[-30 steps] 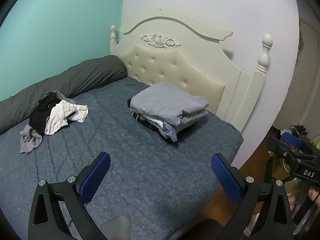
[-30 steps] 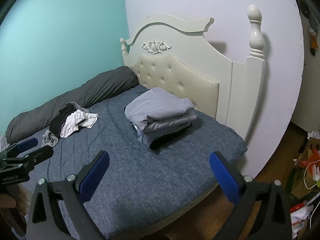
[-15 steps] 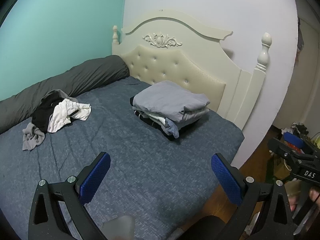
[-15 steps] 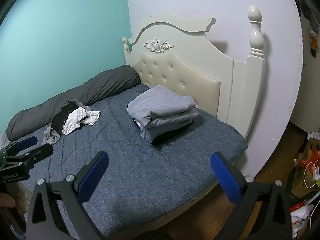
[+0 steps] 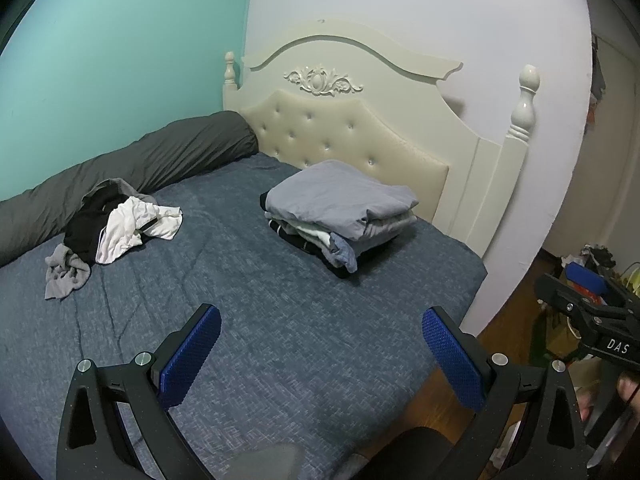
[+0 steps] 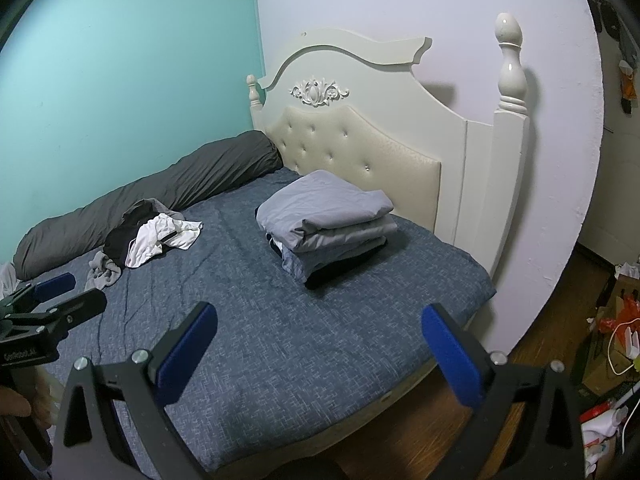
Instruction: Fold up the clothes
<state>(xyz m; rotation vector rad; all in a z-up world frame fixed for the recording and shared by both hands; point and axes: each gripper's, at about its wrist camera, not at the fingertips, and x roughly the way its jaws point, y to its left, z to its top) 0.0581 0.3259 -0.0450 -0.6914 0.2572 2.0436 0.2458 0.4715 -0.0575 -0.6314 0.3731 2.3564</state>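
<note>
A heap of unfolded clothes (image 5: pixel 116 228), black, white and grey, lies on the blue bed cover (image 5: pixel 260 320) at the left, near the long grey bolster. The same heap of unfolded clothes (image 6: pixel 152 236) shows in the right wrist view. A neat stack of folded clothes (image 5: pixel 340 208) with a grey piece on top sits near the headboard, and the stack of folded clothes (image 6: pixel 328 220) is plain from the right too. My left gripper (image 5: pixel 320 356) is open and empty over the bed's near part. My right gripper (image 6: pixel 320 352) is open and empty above the bed's edge.
A cream headboard (image 5: pixel 348 120) with a post stands behind the stack. A grey bolster (image 5: pixel 132 168) runs along the teal wall. Wooden floor (image 6: pixel 552 304) lies right of the bed, with bags and clutter (image 6: pixel 616 332) on it. A person's hand (image 5: pixel 628 384) holds the right gripper's handle.
Both grippers have drifted slightly back and to the left, so the bed and clothes sit a little further right in each view. Both stay open and empty.
</note>
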